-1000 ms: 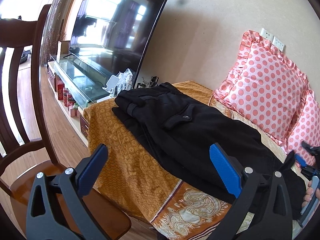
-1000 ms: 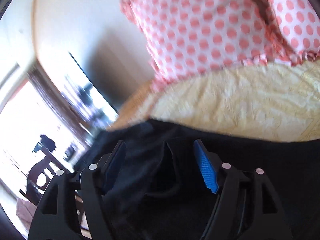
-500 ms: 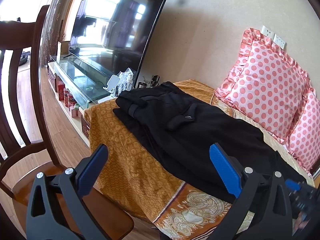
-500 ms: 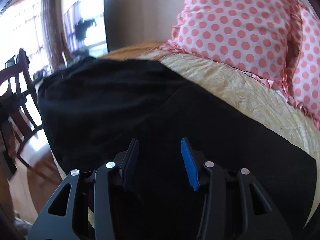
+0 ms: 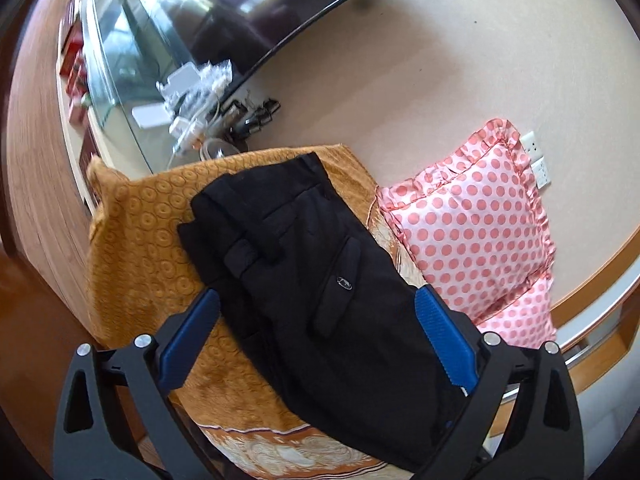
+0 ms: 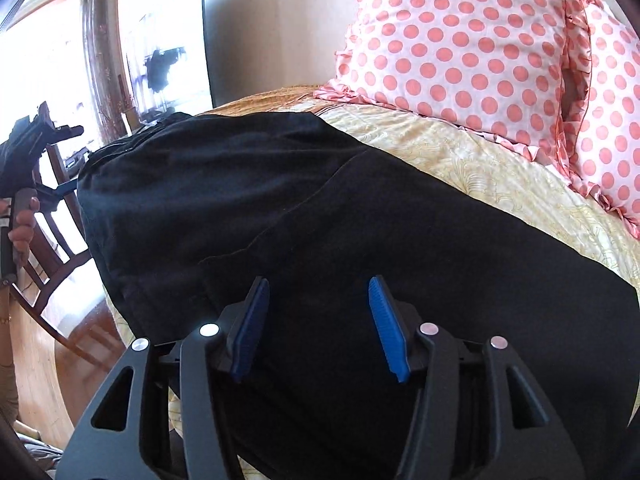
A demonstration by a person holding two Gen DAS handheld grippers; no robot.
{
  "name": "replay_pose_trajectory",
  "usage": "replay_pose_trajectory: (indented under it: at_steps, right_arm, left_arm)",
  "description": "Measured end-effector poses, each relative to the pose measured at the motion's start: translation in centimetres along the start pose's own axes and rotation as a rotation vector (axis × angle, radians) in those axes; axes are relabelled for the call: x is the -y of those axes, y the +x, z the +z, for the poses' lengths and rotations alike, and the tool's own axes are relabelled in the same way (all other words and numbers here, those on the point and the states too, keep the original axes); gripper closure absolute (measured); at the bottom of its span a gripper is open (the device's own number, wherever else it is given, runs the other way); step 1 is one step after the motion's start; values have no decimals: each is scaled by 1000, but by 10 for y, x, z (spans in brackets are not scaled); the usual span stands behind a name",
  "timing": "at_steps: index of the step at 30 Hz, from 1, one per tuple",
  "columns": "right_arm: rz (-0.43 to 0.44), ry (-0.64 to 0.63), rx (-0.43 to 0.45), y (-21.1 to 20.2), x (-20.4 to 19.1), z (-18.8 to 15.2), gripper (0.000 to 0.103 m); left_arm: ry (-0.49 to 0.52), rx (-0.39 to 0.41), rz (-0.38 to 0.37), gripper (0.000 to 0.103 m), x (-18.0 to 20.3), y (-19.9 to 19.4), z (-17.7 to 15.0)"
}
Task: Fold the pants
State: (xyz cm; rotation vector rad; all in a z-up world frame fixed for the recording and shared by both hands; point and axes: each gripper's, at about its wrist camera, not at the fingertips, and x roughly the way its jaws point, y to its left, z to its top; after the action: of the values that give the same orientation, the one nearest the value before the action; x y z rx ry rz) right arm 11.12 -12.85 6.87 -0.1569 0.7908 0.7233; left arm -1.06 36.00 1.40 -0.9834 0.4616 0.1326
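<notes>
Black pants (image 5: 304, 280) lie lengthwise on the orange-gold bedspread (image 5: 140, 240), waistband toward the TV end, a back pocket with a small button facing up. My left gripper (image 5: 316, 296) hovers over the hip area, open wide, with the pants below and between its blue pads (image 5: 188, 336), not pinched. In the right wrist view the pants (image 6: 280, 200) fill the middle as a wide dark sheet. My right gripper (image 6: 318, 280) hangs just above the cloth, its jaws opening, with no fabric pinched between the pads.
Pink polka-dot pillows (image 5: 476, 232) (image 6: 460, 48) lean on the wall at the bed's far side. A TV (image 5: 248, 12) and glass stand with clutter (image 5: 192, 92) stand past the bed end. A wooden chair (image 6: 60, 240) and a hand (image 6: 22, 224) show at left.
The left view has rolled and swung in over the pants; the chair has dropped out of it. The right gripper turned level above the pants, and its jaws narrowed, then widened a little.
</notes>
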Motion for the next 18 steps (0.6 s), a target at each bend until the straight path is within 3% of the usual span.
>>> replay_pose_trajectory:
  at_steps: [4, 10, 18]
  right_arm:
    - [-17, -8, 6, -3, -4, -2, 47]
    - [-19, -8, 8, -3, -4, -2, 45]
    - [-18, -8, 10, -3, -3, -2, 45]
  left_arm:
    - [-66, -21, 11, 6, -4, 1, 0]
    - [-203, -55, -36, 4, -15, 0, -6]
    - [-264, -67, -55, 4, -19, 2, -8]
